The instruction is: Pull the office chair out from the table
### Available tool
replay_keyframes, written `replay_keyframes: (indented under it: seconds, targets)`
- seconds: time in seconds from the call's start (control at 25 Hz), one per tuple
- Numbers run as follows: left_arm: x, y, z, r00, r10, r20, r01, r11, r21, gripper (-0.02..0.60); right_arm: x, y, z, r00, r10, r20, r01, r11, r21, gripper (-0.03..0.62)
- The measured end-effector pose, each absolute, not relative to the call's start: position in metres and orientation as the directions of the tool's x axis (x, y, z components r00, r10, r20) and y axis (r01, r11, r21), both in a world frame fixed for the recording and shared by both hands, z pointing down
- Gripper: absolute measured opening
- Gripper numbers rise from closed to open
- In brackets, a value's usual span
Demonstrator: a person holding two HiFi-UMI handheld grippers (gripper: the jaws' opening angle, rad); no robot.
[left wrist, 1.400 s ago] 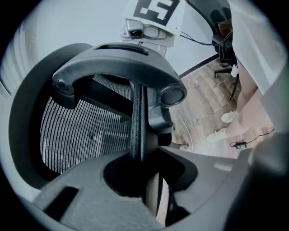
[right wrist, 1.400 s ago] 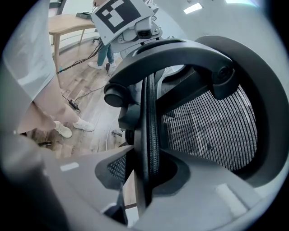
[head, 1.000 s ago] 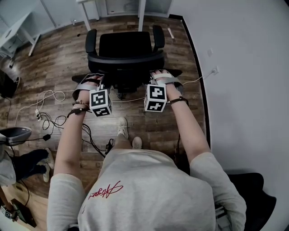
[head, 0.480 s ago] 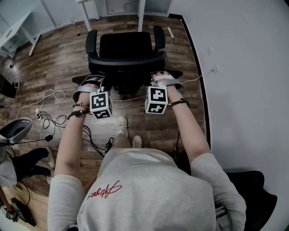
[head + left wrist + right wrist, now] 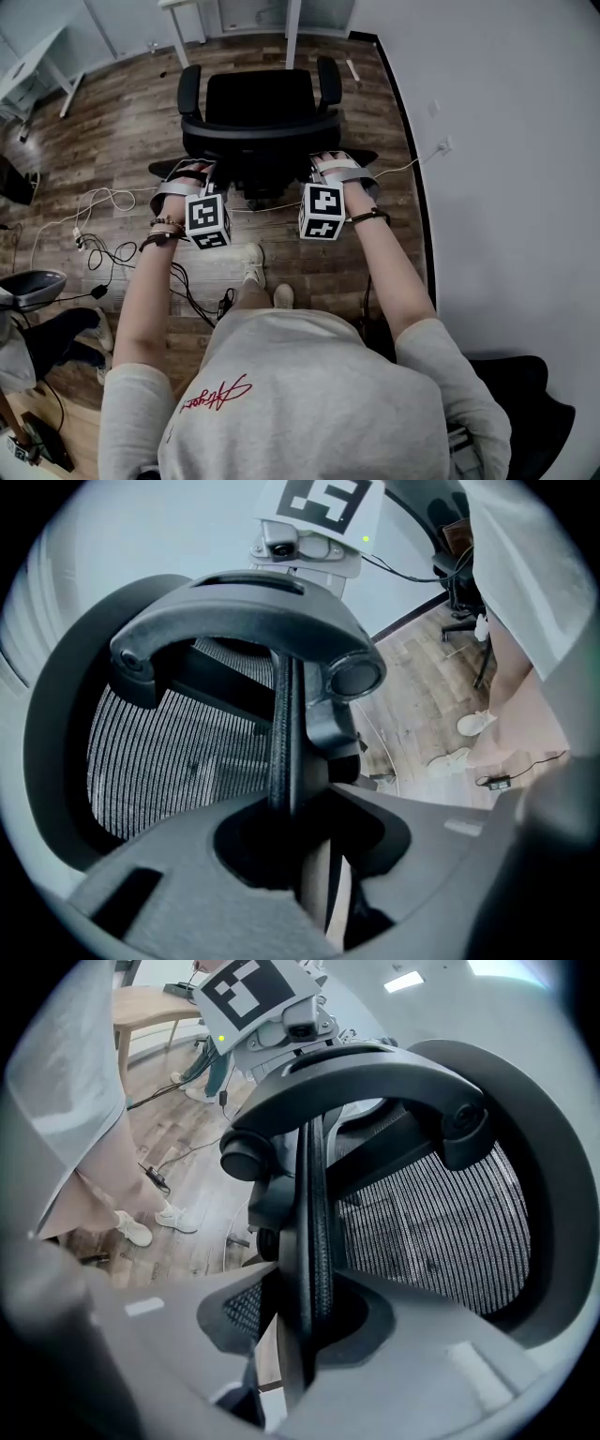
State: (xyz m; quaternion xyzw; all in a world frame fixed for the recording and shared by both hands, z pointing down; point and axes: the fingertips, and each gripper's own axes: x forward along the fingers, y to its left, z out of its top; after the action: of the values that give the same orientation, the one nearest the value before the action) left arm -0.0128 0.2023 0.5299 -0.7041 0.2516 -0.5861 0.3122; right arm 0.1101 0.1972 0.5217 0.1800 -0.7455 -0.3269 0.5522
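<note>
Little has been shifted since the earlier frame: the office chair (image 5: 260, 98) and both grippers are found almost where they were. The left gripper (image 5: 192, 171) is clamped on the left edge of the mesh backrest (image 5: 159, 761), and the right gripper (image 5: 330, 163) on its right edge. The chair is seen on the wooden floor (image 5: 112, 112), seat turned toward the white table legs (image 5: 293, 23) and near them.

Cables (image 5: 111, 251) are cluttering the floor (image 5: 112, 122) at left (wall (image 5: 506, 141) is crowding the rt); a clear strip is lying btwn chair (image 5: 260, 97) & shoes (image 5: 253, 263).
</note>
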Motion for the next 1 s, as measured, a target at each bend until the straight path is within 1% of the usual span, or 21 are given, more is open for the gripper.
replay_keyframes:
  seconds: [0.08,0.36,0.48,0.76,0.84,0.92,1.0]
  targets:
    - [-0.012,0.203,0.529,0.191,-0.715,0.673,0.01,-0.684,-0.73,0.1,0.109,0.197,0.52,-0.328,-0.63,0.704,0.093,0.72,0.687,0.104]
    - [-0.012,0.202,0.529,0.195,-0.73,0.655,0.011,-0.667,-0.745,0.101,0.109,0.202,0.524,-0.334,-0.613,0.716,0.116,0.727,0.676,0.158]
    - [-0.011,0.202,0.528,0.196,-0.713,0.674,0.003,-0.687,-0.727,0.106,0.11,0.202,0.524,-0.332,-0.605,0.724,0.118,0.735,0.668,0.172]
    - [-0.01,0.208,0.532,0.196,-0.654,0.73,-0.005,-0.746,-0.666,0.155,0.11,0.205,0.524,-0.326,-0.555,0.765,0.099,0.785,0.611,0.183]
    - [-0.009,0.209,0.53,0.205,-0.644,0.737,-0.028,-0.757,-0.653,0.158,0.11,0.205,0.523,-0.338,-0.548,0.765,0.081,0.793,0.604,0.186]
    - [-0.007,0.209,0.523,0.227,-0.647,0.728,-0.075,-0.757,-0.649,0.167,0.107,0.205,0.515,-0.376,-0.549,0.747,0.039,0.796,0.604,0.199]
    - [-0.003,0.21,0.515,0.249,-0.65,0.718,-0.109,-0.755,-0.646,0.177,0.102,0.208,0.507,-0.409,-0.552,0.727,0.012,0.793,0.609,0.199]
